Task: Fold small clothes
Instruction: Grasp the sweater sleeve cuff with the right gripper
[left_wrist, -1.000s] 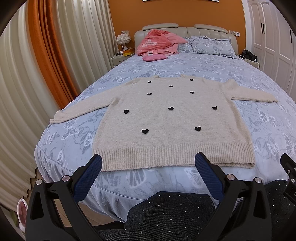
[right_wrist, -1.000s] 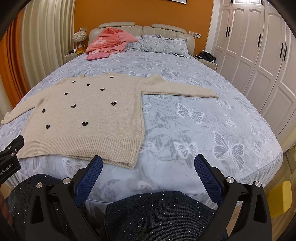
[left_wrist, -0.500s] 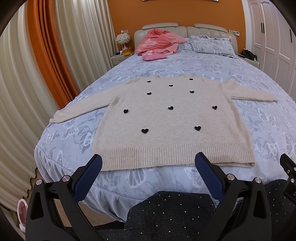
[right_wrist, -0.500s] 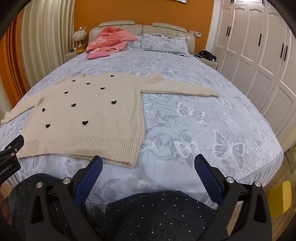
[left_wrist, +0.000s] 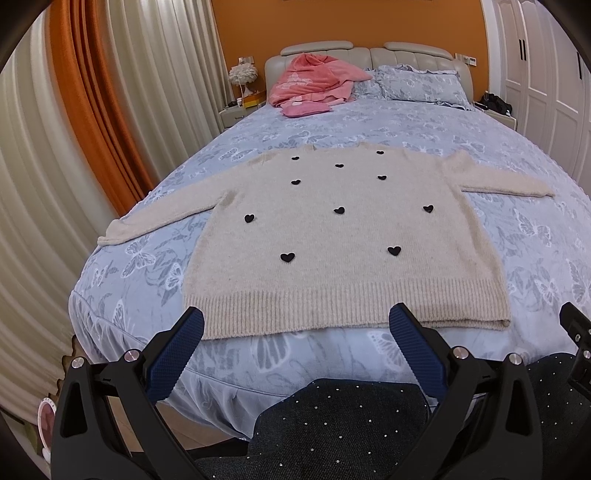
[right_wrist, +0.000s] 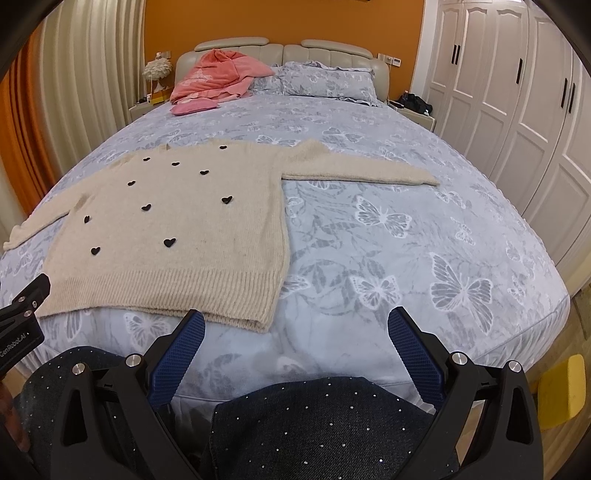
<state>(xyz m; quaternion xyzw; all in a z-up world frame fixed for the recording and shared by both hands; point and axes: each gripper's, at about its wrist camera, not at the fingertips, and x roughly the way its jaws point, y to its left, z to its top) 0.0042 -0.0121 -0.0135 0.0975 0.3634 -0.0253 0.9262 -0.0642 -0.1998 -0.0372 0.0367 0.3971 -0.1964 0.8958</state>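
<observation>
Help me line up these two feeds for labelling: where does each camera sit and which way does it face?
Left wrist: on the left hand-held gripper, open, facing the beige sweater squarely; dark studded knee below.
Right wrist: on the right hand-held gripper, open, further right, facing bare bedspread; left tool's edge shows.
Shared: sweater, pink clothes, headboard.

Soft cloth against hard plastic.
Fuzzy matt knit on the sweater (left_wrist: 343, 240), ribbed at the hem, dotted with black felt-like hearts (left_wrist: 287, 257). Smooth printed cotton-like cover on the bed (right_wrist: 406, 266); plush pink blanket (left_wrist: 314, 79). Matt black plastic on left tongs (left_wrist: 295, 339) and right tongs (right_wrist: 295, 338), with blue cross-hatched grippy pads (right_wrist: 177, 354) and shiny metal screws (right_wrist: 458, 357). Padded leather-like headboard (left_wrist: 413, 51).
</observation>
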